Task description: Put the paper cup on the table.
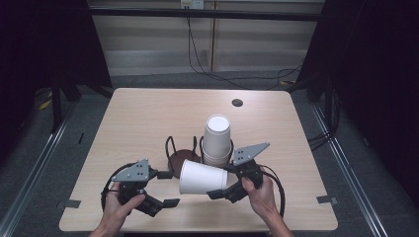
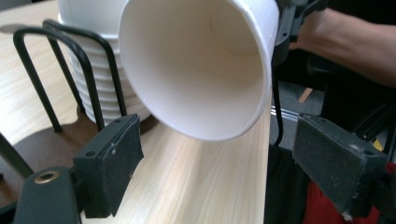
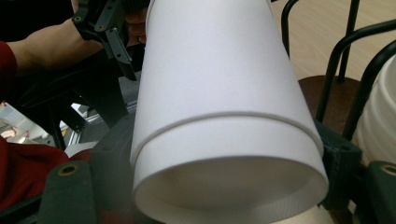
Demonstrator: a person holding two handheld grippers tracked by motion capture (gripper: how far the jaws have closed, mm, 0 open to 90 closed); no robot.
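A single white paper cup (image 1: 202,177) lies on its side in the air, its mouth toward my left gripper (image 1: 168,188). My right gripper (image 1: 223,181) is shut on the cup's base end. In the right gripper view the cup (image 3: 219,102) sits between the jaws of that gripper (image 3: 226,158). From the left gripper view I look into the cup's open mouth (image 2: 196,70), just above and beyond my open left gripper (image 2: 224,163), which touches nothing. A stack of white cups (image 1: 217,140) stands in the right bay of a black wire holder (image 1: 172,148).
The holder's brown base (image 1: 180,157) has an empty left bay. The stack (image 2: 100,88) is close to the left jaw. A dark round hole (image 1: 237,102) is at the table's far side. The front table edge (image 1: 197,228) runs near my hands.
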